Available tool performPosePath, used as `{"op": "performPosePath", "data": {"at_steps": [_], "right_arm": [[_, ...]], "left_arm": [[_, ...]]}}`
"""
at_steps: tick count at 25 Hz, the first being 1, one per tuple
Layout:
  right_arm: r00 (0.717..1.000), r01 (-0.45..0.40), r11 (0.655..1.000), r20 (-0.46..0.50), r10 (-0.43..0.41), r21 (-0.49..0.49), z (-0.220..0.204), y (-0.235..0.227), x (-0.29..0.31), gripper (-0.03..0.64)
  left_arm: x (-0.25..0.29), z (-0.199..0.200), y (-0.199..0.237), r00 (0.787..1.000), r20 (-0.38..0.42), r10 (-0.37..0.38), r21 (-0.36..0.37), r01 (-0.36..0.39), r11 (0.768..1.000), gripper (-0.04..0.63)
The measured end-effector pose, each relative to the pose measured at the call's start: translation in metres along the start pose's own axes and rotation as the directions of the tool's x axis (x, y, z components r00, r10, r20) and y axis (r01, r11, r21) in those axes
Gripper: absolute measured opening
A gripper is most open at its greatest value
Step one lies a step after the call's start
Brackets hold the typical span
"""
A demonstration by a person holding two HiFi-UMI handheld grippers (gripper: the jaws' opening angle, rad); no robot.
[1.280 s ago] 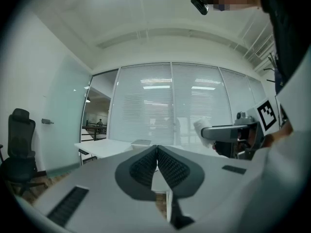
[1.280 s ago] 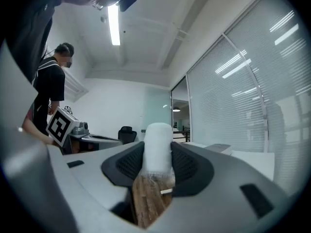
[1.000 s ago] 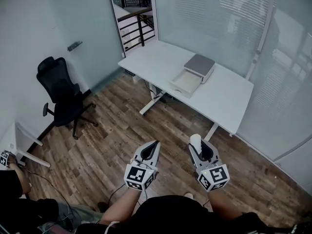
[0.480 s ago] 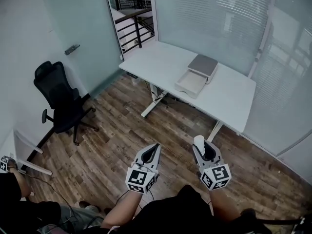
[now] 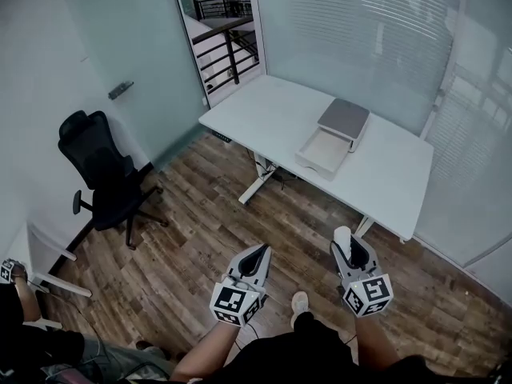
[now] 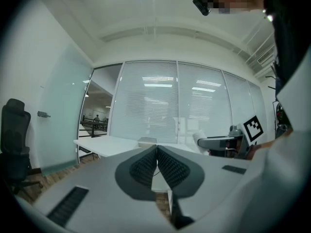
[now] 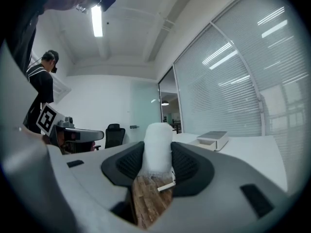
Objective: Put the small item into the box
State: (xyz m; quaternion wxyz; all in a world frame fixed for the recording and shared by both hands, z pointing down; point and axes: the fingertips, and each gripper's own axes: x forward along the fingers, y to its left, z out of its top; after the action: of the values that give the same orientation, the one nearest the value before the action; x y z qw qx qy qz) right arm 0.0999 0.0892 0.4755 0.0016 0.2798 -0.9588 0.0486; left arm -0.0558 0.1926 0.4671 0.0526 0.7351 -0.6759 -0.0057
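Note:
My right gripper [image 5: 344,242] is shut on a small white cylindrical item [image 7: 157,147], which stands upright between the pads and pokes out past the tips [image 5: 342,234]. My left gripper [image 5: 258,254] is shut with nothing in it; in the left gripper view its pads [image 6: 156,165] meet. Both grippers hover over the wooden floor, well short of the white table [image 5: 280,118]. On that table sits the box [image 5: 344,122], a grey-lidded unit with its white drawer [image 5: 323,151] pulled open toward me. In the right gripper view the box [image 7: 212,139] lies to the right of the item.
A black office chair [image 5: 100,166] stands at the left by the frosted glass wall. A glass partition with blinds runs behind the table. A doorway [image 5: 224,30] opens behind the table's left end. Another person's arm [image 5: 18,290] shows at the lower left.
The view has shifted, so the table and box sit lower and further right in the frame. Both grippers keep their poses and the white item stays in the right one.

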Motion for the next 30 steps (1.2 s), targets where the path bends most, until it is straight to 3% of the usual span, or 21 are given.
{"op": "performPosePath", "data": {"at_steps": [5,11,16,25,30], "right_arm": [[0.999,-0.033,0.999,-0.005,0.033,0.031,0.009,-0.031,0.032,0.173],[0.999,-0.042,0.993,0.027,0.04,0.111,0.025,-0.08,0.082,0.173],[0.998,-0.065,0.995,-0.017,0.066,0.069,0.02,-0.109,0.109,0.173],[0.995,-0.096,0.994,0.009,0.095,0.045,0.024,-0.142,0.149,0.173],[0.995,-0.094,0.995,-0.01,0.094,0.029,0.025,-0.157,0.174,0.173]], "left_arm": [[0.039,0.008,0.02,1.0,-0.001,0.03,0.044,-0.03,0.999,0.012],[0.101,0.015,0.047,0.998,-0.024,0.06,0.037,-0.059,0.998,0.012],[0.145,0.011,0.048,0.998,-0.037,0.051,0.044,-0.05,0.998,0.012],[0.202,-0.012,0.075,0.989,-0.112,0.099,0.052,-0.093,0.994,0.012],[0.229,-0.009,0.083,0.993,-0.101,0.065,0.053,-0.06,0.997,0.012]]}}
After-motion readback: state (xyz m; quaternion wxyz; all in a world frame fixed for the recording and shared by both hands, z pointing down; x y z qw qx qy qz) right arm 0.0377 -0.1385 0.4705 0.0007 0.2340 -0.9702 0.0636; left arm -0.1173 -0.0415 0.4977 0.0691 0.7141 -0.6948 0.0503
